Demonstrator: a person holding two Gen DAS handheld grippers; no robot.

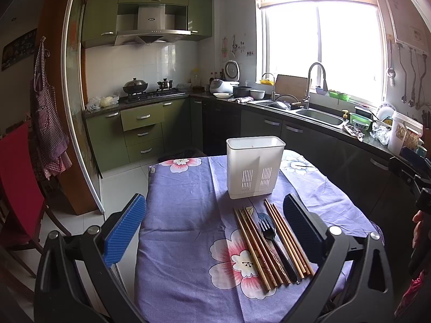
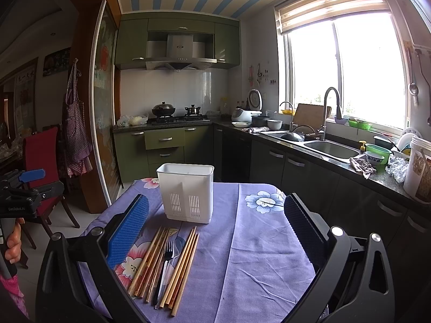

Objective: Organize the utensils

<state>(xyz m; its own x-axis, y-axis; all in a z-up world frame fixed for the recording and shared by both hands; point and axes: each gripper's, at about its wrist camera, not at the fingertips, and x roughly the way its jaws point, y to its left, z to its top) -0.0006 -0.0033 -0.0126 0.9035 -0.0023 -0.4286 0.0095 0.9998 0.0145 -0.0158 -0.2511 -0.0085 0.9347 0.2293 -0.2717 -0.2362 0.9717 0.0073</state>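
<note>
Left hand-held gripper (image 1: 214, 227) hovering released over the cloth-covered surface (image 1: 183, 215), right hand-held gripper (image 2: 216, 227) spread wide too, wooden chopsticks (image 1: 258, 245) and black fork (image 1: 272, 238) lying side by side, white utensil holder (image 1: 254, 167) upright just behind them

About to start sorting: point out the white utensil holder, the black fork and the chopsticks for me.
white utensil holder (image 1: 254, 172), left wrist view, on its front wall.
black fork (image 1: 265, 227), left wrist view, on its tines.
chopsticks (image 2: 186, 263), right wrist view, mid-length of the right-hand bundle.
</note>
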